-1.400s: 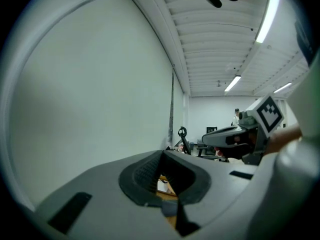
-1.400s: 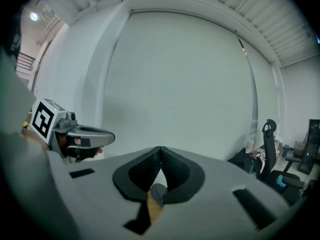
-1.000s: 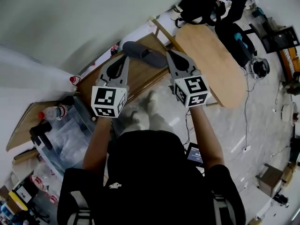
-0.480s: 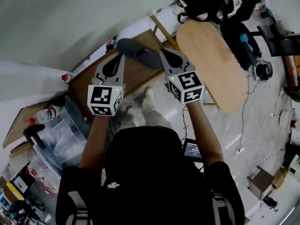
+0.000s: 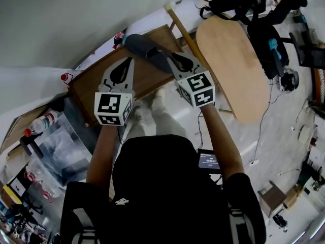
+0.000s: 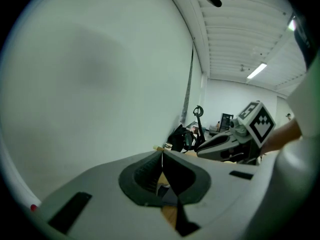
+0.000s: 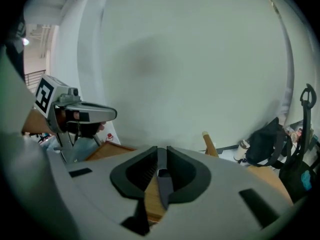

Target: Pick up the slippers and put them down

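We see the slipper point(image 5: 143, 49) at upper centre, over the far right corner of the table point(image 5: 99, 85), close to the wall edge. Bare brown wood lies open to its left. The slipper is dark grey, soft and rounded. The right gripper point(image 5: 167, 56) has its jaws opening, with the slipper's thin rim between the pads. The left gripper point(image 5: 130, 60) is closed and empty over bare wood. A smooth pale oval board point(image 5: 231, 60) sits at right. The slipper's near end is hidden, and we can't tell if it rests on the table.
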